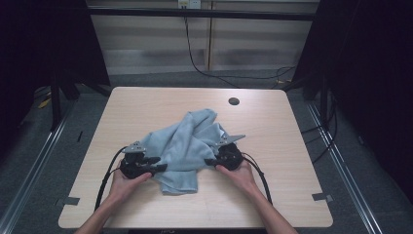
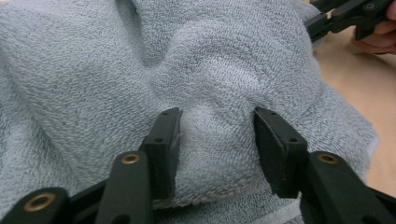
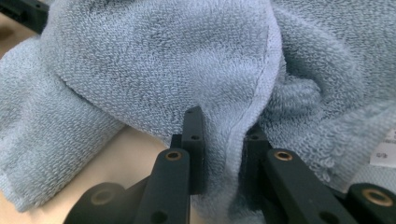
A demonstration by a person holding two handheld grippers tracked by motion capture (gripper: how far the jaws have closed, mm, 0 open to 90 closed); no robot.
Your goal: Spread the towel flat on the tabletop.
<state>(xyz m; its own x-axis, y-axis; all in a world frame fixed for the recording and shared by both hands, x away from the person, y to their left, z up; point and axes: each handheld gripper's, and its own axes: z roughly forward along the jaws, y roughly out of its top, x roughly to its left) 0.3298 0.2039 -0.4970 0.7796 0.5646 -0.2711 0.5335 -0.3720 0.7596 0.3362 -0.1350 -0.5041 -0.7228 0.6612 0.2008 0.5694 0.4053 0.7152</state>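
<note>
A crumpled light blue towel [image 1: 182,146] lies in a heap on the middle of the wooden table [image 1: 272,131]. My left gripper [image 1: 159,164] bites into the towel's left side; in the left gripper view [image 2: 215,116] a thick hump of towel [image 2: 210,70] bulges between its jaws and both pads touch it. My right gripper [image 1: 210,161] is at the heap's right side. In the right gripper view [image 3: 223,126] its jaws stand close together, pinching a hemmed fold of towel [image 3: 140,60]. A hand holds each gripper.
A round cable hole [image 1: 234,101] sits near the table's far edge. A white label [image 3: 385,149] shows on the towel at the right. Bare wood surrounds the heap. Dark curtains flank the table, and cables run along the floor behind it.
</note>
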